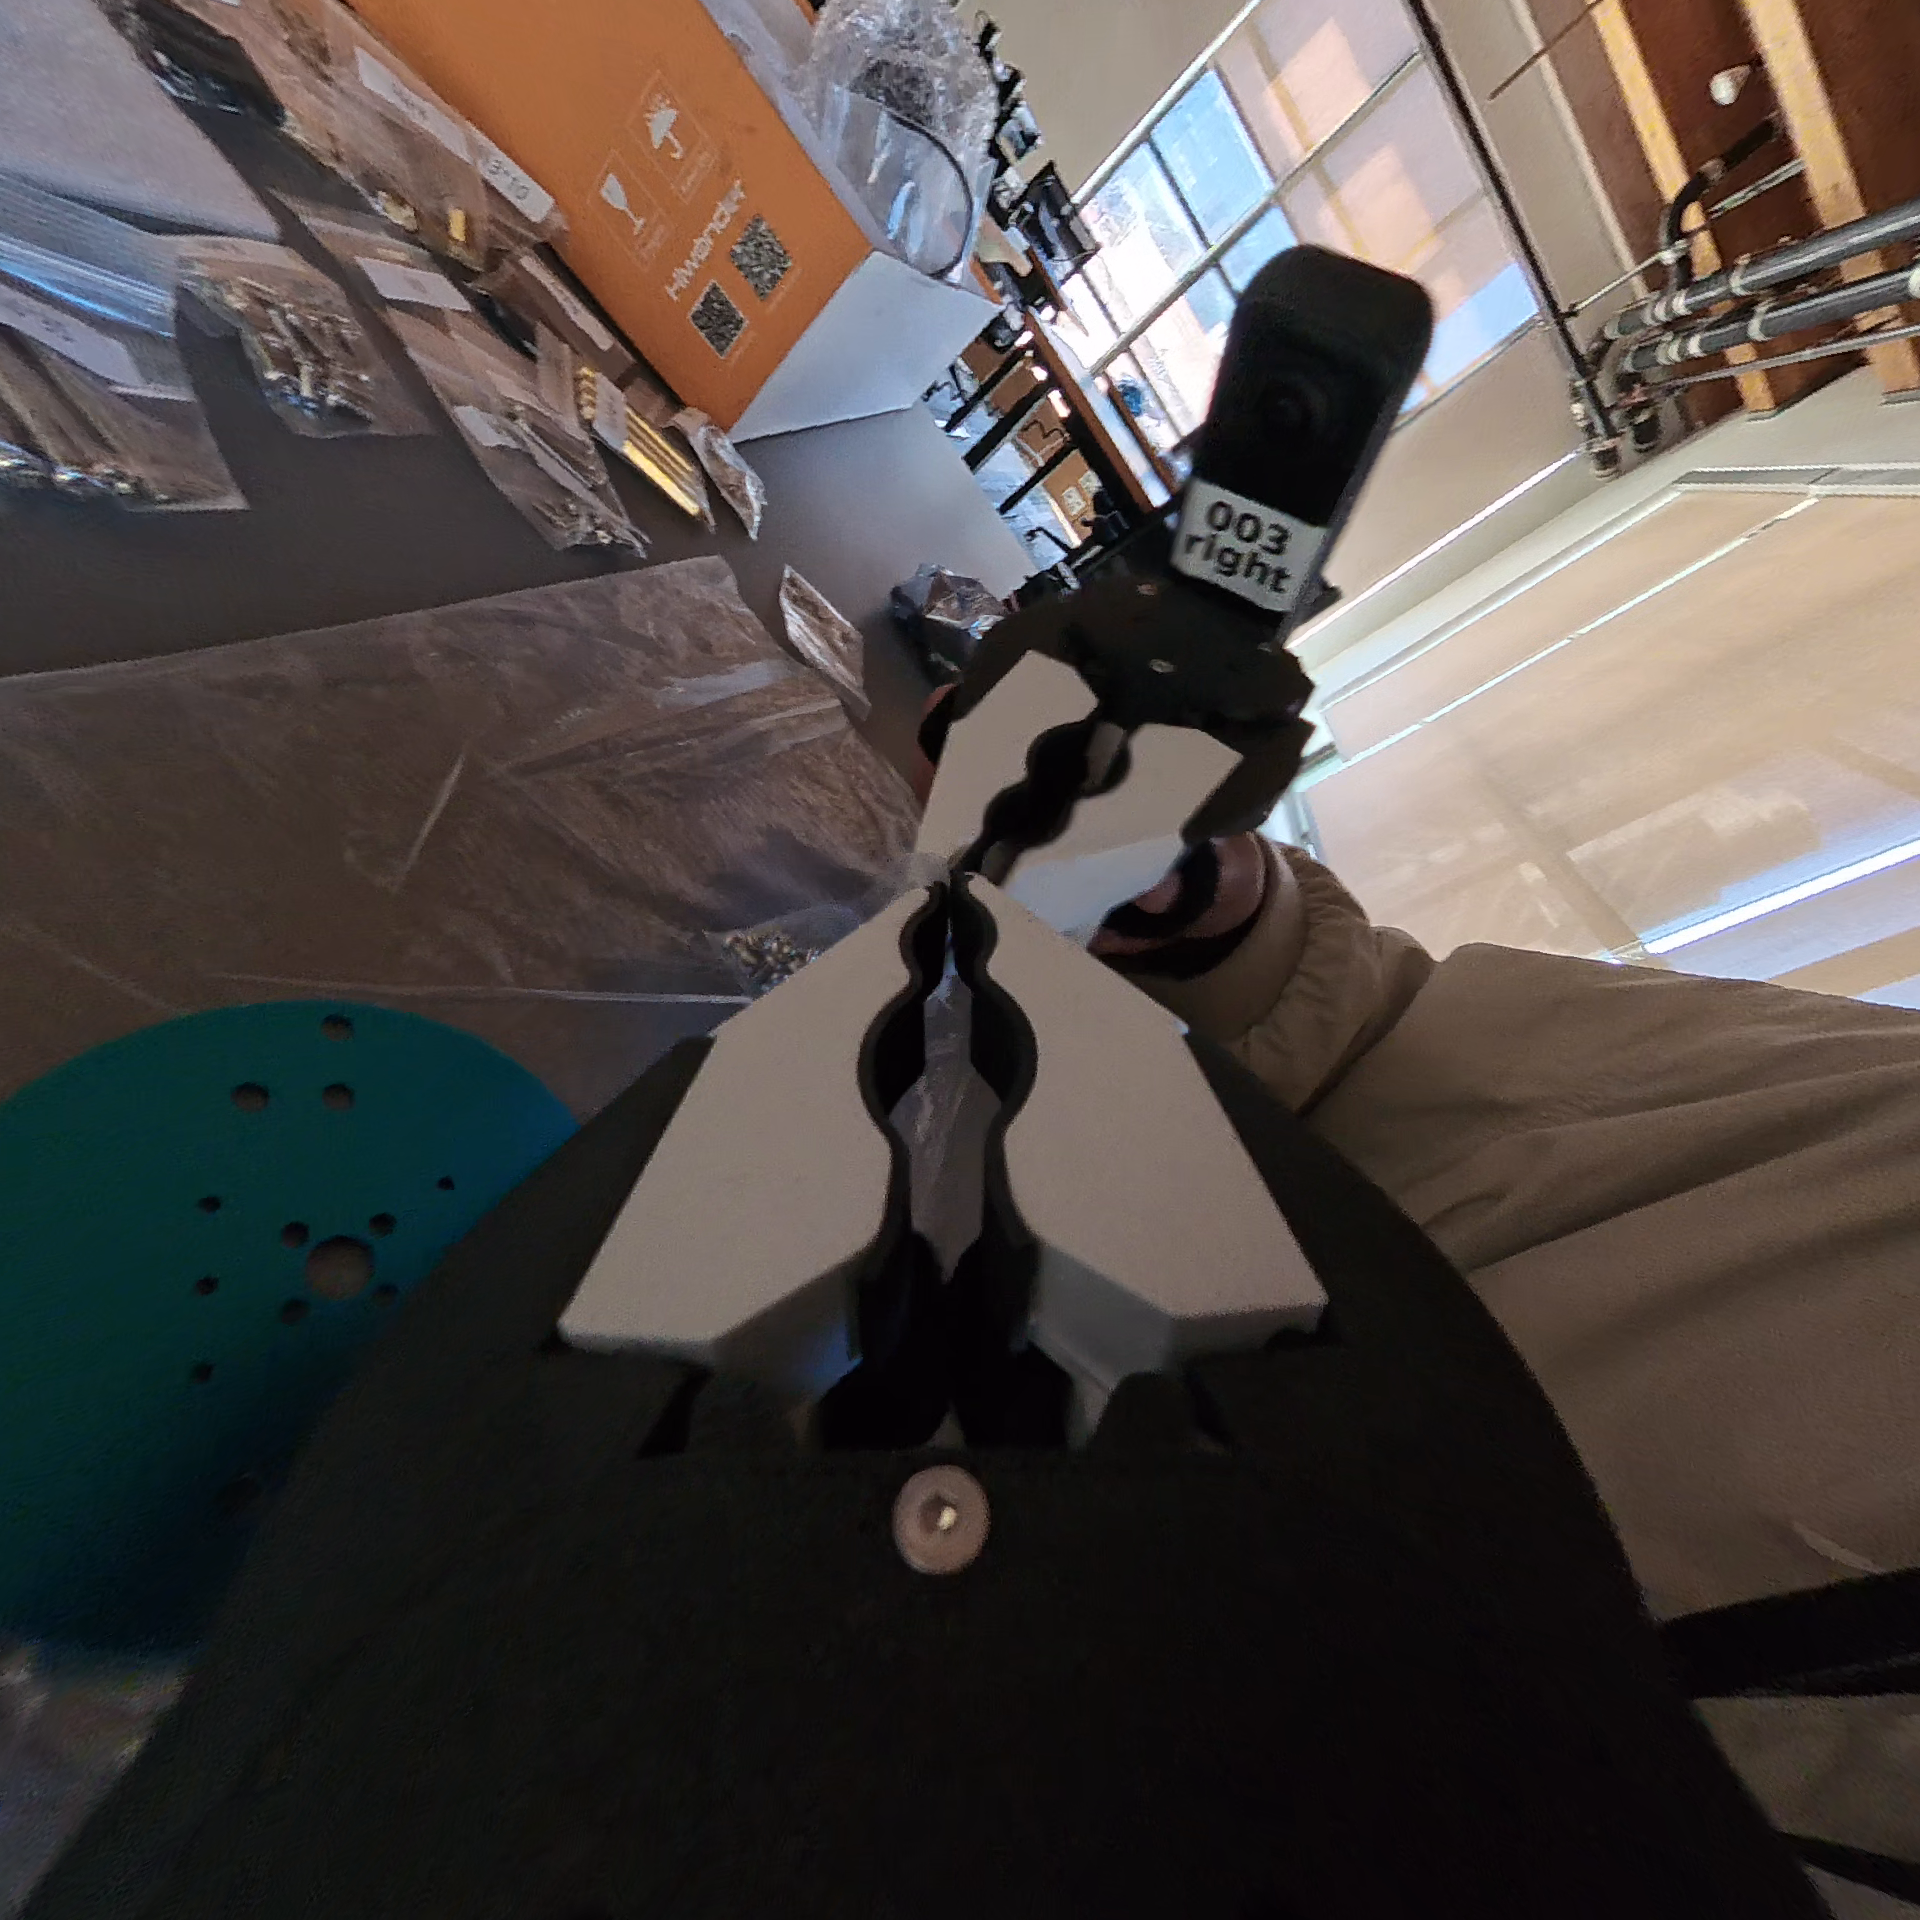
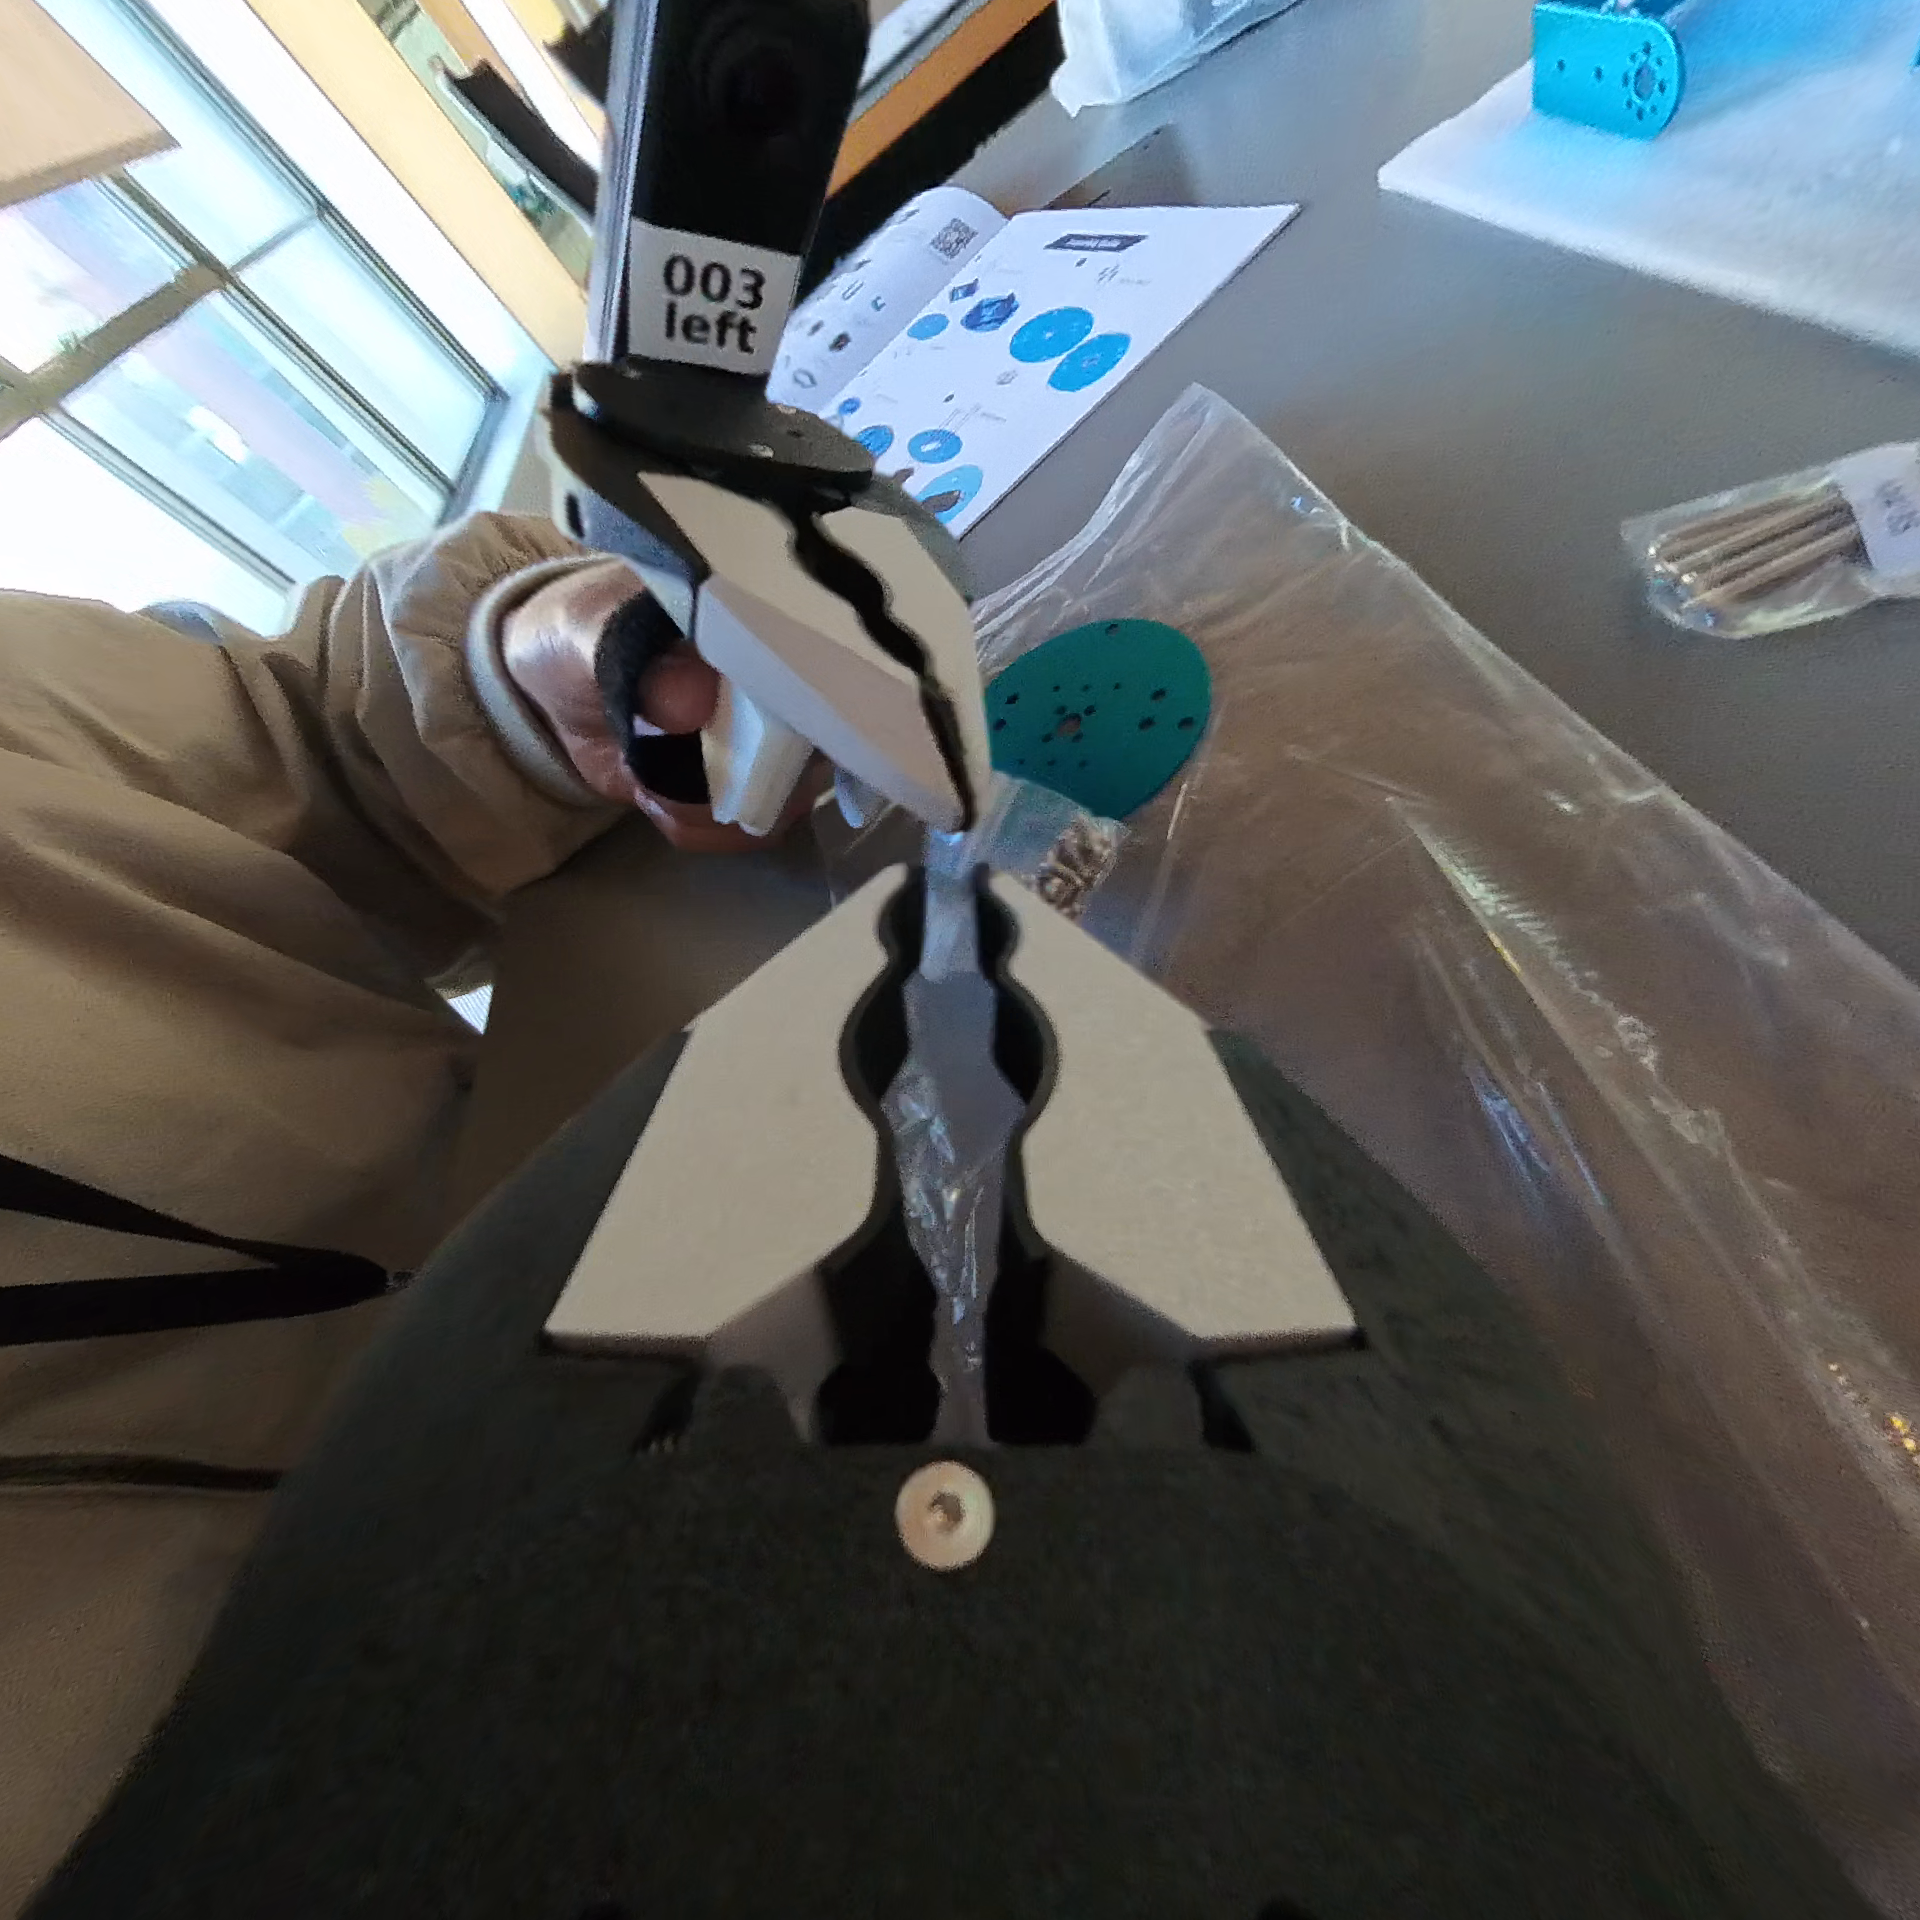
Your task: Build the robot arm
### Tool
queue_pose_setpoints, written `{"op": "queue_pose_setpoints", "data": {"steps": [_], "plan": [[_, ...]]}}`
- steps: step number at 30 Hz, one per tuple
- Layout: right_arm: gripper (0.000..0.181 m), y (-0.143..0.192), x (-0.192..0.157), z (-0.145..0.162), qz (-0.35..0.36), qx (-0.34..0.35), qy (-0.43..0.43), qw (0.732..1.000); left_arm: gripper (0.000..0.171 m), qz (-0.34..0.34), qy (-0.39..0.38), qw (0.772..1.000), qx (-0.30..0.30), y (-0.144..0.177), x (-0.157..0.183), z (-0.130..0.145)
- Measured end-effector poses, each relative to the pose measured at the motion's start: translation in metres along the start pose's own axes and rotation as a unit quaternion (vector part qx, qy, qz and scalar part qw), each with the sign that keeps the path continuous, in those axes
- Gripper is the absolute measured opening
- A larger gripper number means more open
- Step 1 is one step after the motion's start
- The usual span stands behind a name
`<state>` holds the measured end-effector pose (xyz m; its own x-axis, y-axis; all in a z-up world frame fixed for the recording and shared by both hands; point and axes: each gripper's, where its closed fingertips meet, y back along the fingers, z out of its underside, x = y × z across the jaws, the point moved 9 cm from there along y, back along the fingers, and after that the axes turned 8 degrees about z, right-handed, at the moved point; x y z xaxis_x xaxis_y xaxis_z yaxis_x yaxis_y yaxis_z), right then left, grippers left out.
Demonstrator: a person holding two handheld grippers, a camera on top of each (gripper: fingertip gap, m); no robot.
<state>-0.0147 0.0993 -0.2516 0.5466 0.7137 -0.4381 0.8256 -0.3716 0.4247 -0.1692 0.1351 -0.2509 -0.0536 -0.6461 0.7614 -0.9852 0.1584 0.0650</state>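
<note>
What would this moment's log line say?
left gripper: shut on small clear plastic bag of screws | right gripper: shut on same bag

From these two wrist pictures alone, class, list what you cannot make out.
- Small clear bag: its pinched part is hidden inside the right tool and, in the left wrist view, the left tool.
- Bag's contents: small metal pieces, too blurred to identify.
- Teal disc: cut off by the left edge and hidden behind the tool body.
</note>
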Motion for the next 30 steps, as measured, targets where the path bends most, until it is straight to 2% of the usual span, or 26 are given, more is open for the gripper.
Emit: {"op": "queue_pose_setpoints", "data": {"steps": [2, 8, 14, 16, 22, 26, 30], "plan": [[0.001, 0.002, 0.004, -0.001, -0.02, 0.016, -0.03, 0.999, 0.0, 0.016, 0.004, 1.0, 0.005, 0.0, 0.002, -0.001], [0.0, 0.006, 0.011, -0.003, -0.06, 0.043, -0.096, 0.993, 0.004, 0.038, 0.005, 0.999, 0.009, 0.001, 0.001, -0.003], [0.006, 0.006, 0.009, -0.003, -0.03, 0.036, -0.068, 0.997, 0.0, 0.006, -0.022, 1.0, 0.01, 0.002, 0.0, -0.004], [0.01, 0.011, 0.012, -0.006, -0.03, 0.054, -0.072, 0.995, 0.0, 0.001, -0.023, 1.0, 0.012, 0.004, -0.001, -0.006], [0.012, 0.01, 0.01, -0.005, -0.077, 0.039, -0.082, 0.993, 0.0, 0.047, -0.019, 0.999, 0.017, 0.005, 0.004, -0.007], [0.008, 0.006, 0.004, -0.003, -0.112, 0.032, -0.092, 0.989, 0.0, 0.065, -0.021, 0.998, 0.011, 0.002, 0.008, -0.004], [0.0, 0.008, 0.007, -0.003, -0.093, 0.036, -0.086, 0.991, 0.0, 0.051, -0.029, 0.998, 0.011, 0.002, 0.007, -0.004]]}}
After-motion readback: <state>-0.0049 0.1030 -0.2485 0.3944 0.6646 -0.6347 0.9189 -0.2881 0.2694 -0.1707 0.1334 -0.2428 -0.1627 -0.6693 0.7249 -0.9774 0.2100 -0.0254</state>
